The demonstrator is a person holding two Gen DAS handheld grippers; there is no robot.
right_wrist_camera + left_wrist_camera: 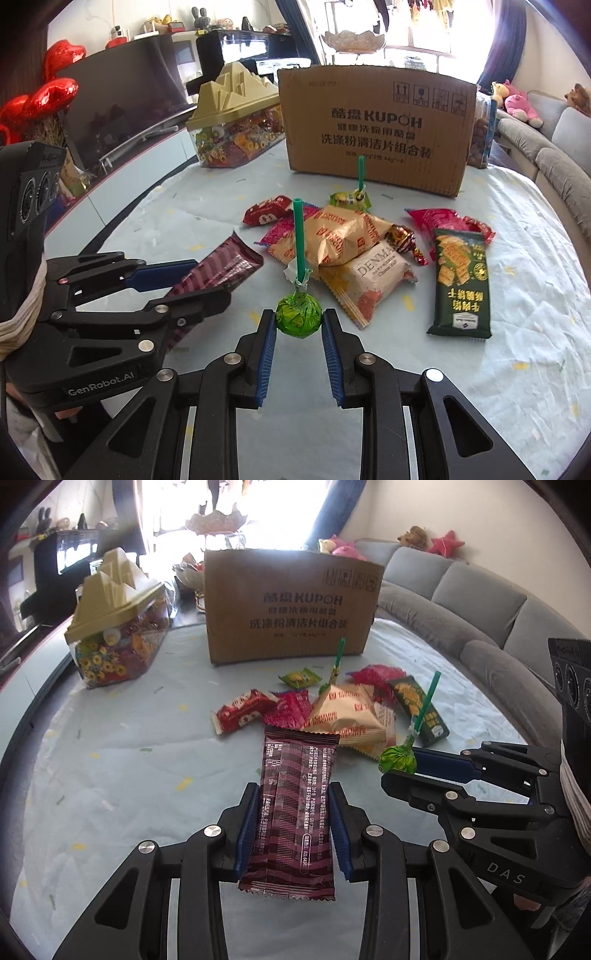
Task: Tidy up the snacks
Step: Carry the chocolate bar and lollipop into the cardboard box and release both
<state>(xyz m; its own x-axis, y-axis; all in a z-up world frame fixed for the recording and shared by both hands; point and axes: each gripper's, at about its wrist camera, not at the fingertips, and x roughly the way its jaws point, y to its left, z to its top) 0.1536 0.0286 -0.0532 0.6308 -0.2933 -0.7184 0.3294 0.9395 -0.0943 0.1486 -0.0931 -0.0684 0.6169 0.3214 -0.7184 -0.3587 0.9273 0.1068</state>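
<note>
Between the blue pads of the left gripper (293, 827) a maroon snack bar wrapper (293, 808) is clamped along its long sides, its crimped far end reaching out beyond the fingertips and its near end hanging back between the black finger links. Between the fingertips of the right gripper (299, 321) the green foil head of a lollipop (299, 317) is pinched, with its green stick standing upright beyond the pads.

Just beyond both sets of fingers a loose pile of snacks is spread on a pale blue tablecloth (110, 775). Nearest the right gripper's fingertips a white-and-orange biscuit pack (369, 280) is seen, with tan biscuit packs (340, 236) lying against it on the far side. To the right of those fingers a dark green cracker pack (461, 284) lies flat, apart from the pile, and a pink packet (439, 218) is partly covered by its far end. Left of the pile a red packet (267, 210) is found. Behind the tan packs a second lollipop (356, 195) is propped with its stick upward.

Farther out, past the pile, an upright cardboard box (376, 129) printed with KUPOH is set on the cloth. To its left a clear candy container (236, 142) with a gold mountain-shaped lid is placed. Beyond the right edge of the table a grey sofa (461, 590) with plush toys on it is visible.
</note>
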